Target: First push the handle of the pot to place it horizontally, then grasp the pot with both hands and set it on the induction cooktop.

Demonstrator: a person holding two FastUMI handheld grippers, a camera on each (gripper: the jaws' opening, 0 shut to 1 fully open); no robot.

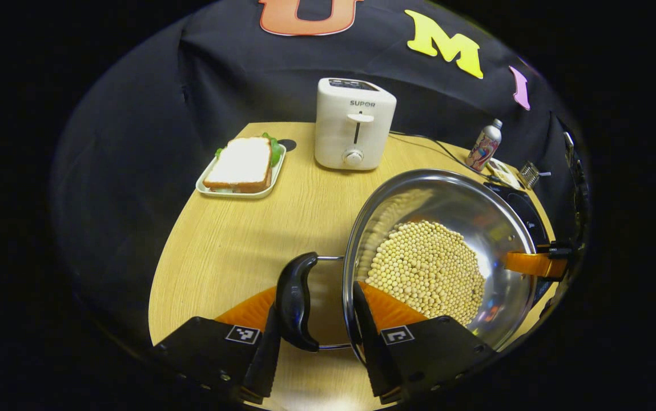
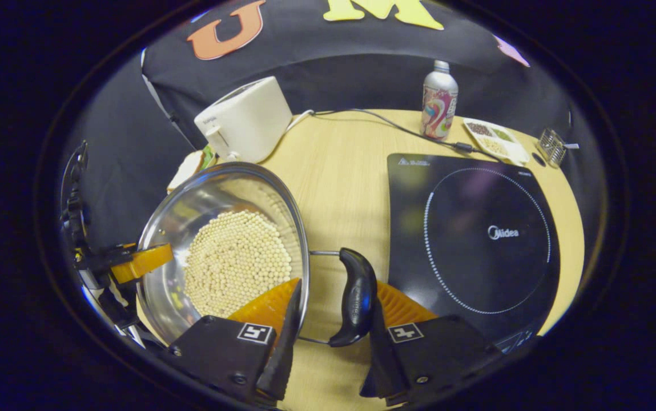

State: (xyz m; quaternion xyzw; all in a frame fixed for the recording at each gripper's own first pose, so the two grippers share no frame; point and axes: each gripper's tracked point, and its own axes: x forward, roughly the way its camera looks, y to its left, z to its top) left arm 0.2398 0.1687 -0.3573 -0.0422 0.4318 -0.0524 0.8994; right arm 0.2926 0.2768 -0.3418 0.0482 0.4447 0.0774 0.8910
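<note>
A steel pot [image 1: 493, 217] holding soybeans [image 1: 427, 268] is over the wooden table, left of the black induction cooktop [image 2: 476, 234]. My left gripper [image 1: 316, 299] is shut across the pot's near black handle [image 1: 296, 299] and rim, one finger outside the handle, the other inside the wall. My right gripper [image 2: 336, 297] clamps the opposite handle [image 2: 356, 294] and rim [image 2: 305, 251] the same way. Each gripper also appears at the pot's far rim in the other's view [image 1: 539, 264] [image 2: 142, 260]. Whether the pot rests on the table or hangs just above it I cannot tell.
A white toaster [image 1: 354, 124] stands at the back of the table [image 1: 230, 245], with a sandwich on a tray [image 1: 242, 165] to its left. Behind the cooktop are a drink bottle [image 2: 439, 100], a small dish of grains [image 2: 496, 140] and a cable [image 2: 396, 125].
</note>
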